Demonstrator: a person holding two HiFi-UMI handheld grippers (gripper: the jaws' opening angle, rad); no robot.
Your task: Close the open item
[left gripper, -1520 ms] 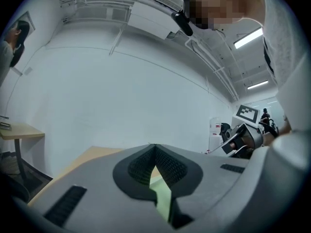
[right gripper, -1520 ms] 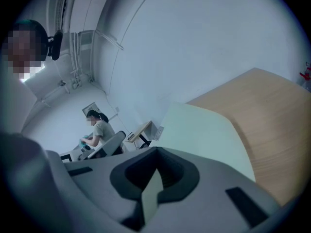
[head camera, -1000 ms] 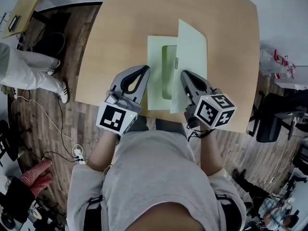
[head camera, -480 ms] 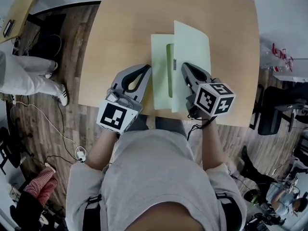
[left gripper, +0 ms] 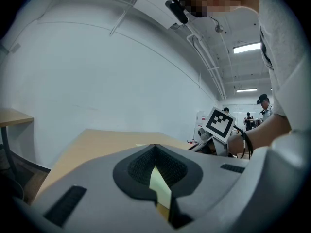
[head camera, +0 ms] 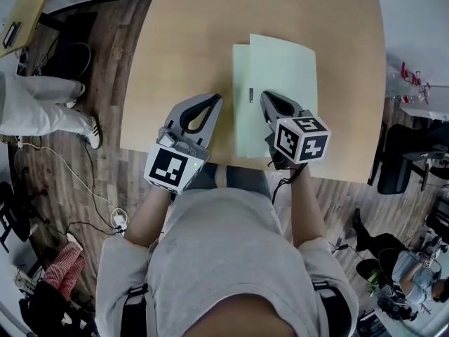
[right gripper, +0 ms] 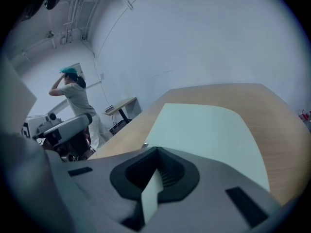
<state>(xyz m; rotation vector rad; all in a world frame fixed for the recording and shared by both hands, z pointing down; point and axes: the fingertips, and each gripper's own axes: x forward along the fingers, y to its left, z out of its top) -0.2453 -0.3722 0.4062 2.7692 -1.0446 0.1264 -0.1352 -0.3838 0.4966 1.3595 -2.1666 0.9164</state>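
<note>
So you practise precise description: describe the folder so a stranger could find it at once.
Find the light wooden table before the person. Near its front edge, by the right hand-held gripper, lies the folder: thin, flat and pale green, unlike that bulky grey tool.

One green folder [head camera: 280, 83], one wooden table [head camera: 189, 41], two grippers: left gripper [head camera: 210, 100], right gripper [head camera: 267, 98].

The tan wooden table [head camera: 189, 48] in front of me stands on a dark wood-plank floor [head camera: 105, 83]. A second desk [head camera: 24, 12] stands at upper left, and a black chair [head camera: 396, 167] at right. The walls [left gripper: 97, 76] are white. A ceiling strip light [left gripper: 247, 47] is lit.
</note>
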